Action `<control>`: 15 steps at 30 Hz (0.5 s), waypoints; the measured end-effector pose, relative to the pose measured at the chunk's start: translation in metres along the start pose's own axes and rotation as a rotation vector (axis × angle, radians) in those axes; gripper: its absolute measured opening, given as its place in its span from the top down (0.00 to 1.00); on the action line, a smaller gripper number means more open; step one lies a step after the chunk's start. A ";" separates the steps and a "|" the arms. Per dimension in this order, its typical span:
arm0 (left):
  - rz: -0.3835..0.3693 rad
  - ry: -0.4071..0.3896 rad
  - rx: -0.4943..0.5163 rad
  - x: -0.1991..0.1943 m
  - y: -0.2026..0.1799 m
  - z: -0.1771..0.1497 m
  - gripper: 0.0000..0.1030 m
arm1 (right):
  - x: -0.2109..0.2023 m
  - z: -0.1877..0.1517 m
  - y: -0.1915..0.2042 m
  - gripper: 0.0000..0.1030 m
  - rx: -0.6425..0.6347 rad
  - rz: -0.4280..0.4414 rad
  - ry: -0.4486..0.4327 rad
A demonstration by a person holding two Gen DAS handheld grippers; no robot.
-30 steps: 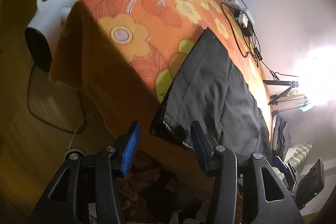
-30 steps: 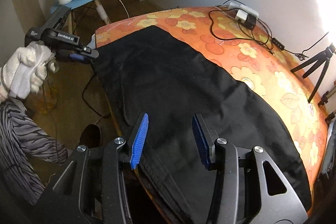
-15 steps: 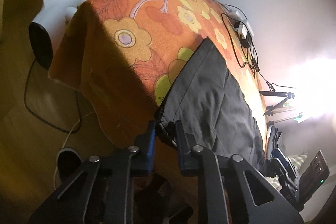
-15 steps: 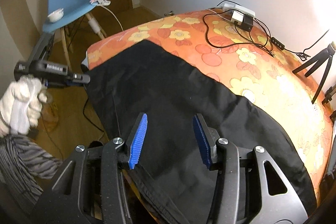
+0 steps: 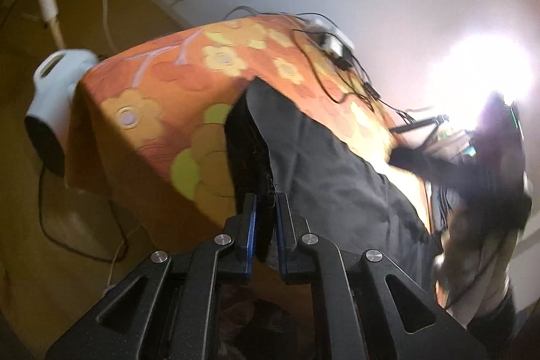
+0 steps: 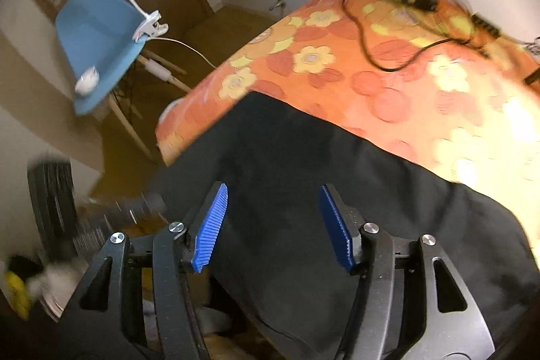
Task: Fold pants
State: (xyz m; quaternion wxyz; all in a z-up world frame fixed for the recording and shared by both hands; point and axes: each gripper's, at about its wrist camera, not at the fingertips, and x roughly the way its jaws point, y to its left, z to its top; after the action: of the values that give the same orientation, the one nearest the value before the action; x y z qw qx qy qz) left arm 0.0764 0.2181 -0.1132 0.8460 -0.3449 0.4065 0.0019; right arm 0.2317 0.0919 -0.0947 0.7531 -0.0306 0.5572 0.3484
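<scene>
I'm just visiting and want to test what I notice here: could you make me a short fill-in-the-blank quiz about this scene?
1. The left gripper is shut on the edge of the dark ____.
2. The tablecloth is orange with a pattern of ____.
3. The right gripper has its blue pads standing ____ above the dark cloth.
4. The chair is coloured ____.

Missing words: pants; flowers; open; blue

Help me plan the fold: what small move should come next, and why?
Probably bring the right gripper down onto the near edge of the pants and close it. The left gripper is shut on the hem, lifting that corner off the orange cloth; the right one's jaws, just opened further, hold nothing.
</scene>
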 end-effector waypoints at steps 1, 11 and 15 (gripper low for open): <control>-0.004 0.002 0.015 0.000 -0.005 -0.001 0.92 | 0.008 0.010 0.003 0.41 0.019 0.017 0.014; -0.018 0.015 0.126 0.008 -0.028 -0.002 0.92 | 0.093 0.061 0.060 0.41 -0.063 -0.053 0.160; -0.015 0.028 0.152 0.011 -0.031 -0.007 0.91 | 0.122 0.062 0.068 0.41 -0.089 -0.105 0.244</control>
State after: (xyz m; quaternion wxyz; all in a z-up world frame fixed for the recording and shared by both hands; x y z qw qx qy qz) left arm 0.0879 0.1873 -0.1061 0.8639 -0.2828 0.4148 -0.0403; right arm 0.2608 0.2304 -0.1528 0.6949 -0.1352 0.6261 0.3268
